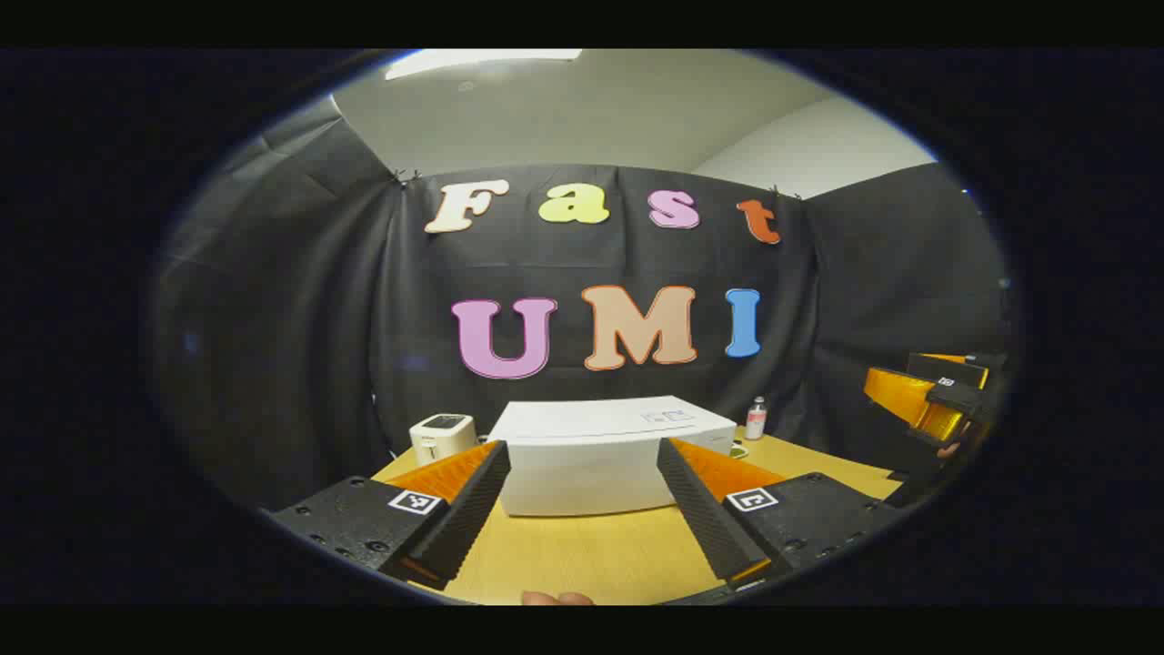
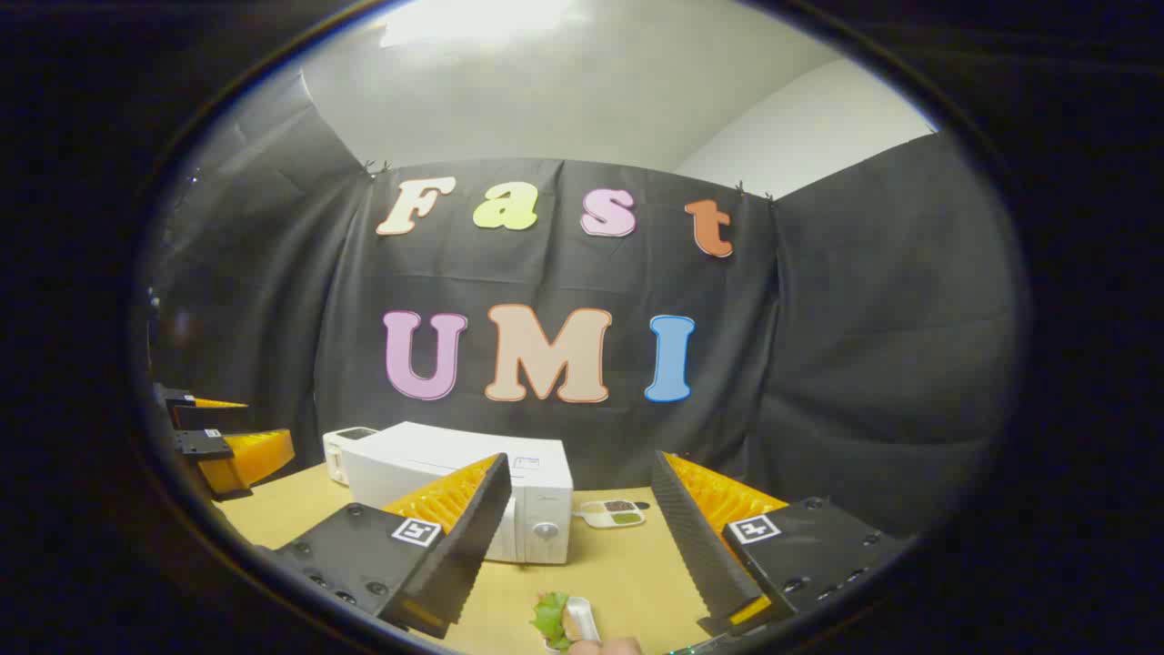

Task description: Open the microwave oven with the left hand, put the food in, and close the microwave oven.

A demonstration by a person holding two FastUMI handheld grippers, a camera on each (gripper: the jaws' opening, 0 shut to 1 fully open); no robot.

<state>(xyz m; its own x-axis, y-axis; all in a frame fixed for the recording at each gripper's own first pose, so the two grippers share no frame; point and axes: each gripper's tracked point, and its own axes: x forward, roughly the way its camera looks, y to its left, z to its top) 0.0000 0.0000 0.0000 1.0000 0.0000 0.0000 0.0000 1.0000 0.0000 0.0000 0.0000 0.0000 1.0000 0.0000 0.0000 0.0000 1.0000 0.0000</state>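
A white microwave oven (image 1: pixel 600 455) stands on the wooden table (image 1: pixel 591 555) with its door shut; the right gripper view shows its front corner with a round knob (image 2: pixel 544 528). My left gripper (image 1: pixel 582 482) is open, its fingers framing the microwave from some distance. The right gripper (image 2: pixel 575 500) is open too, with nothing between its fingers. Food with green leaves on a white dish (image 2: pixel 559 620) lies on the table just below the right gripper. The right gripper (image 1: pixel 928 400) appears at the far right of the left gripper view; the left gripper (image 2: pixel 227 446) shows at the left edge of the right gripper view.
A small white appliance (image 1: pixel 441 437) stands left of the microwave. A small bottle (image 1: pixel 756 418) is at its right, by the back cloth. A white divided dish (image 2: pixel 614 514) with dark and green fillings lies right of the microwave. A fingertip (image 1: pixel 556 598) shows at the bottom edge.
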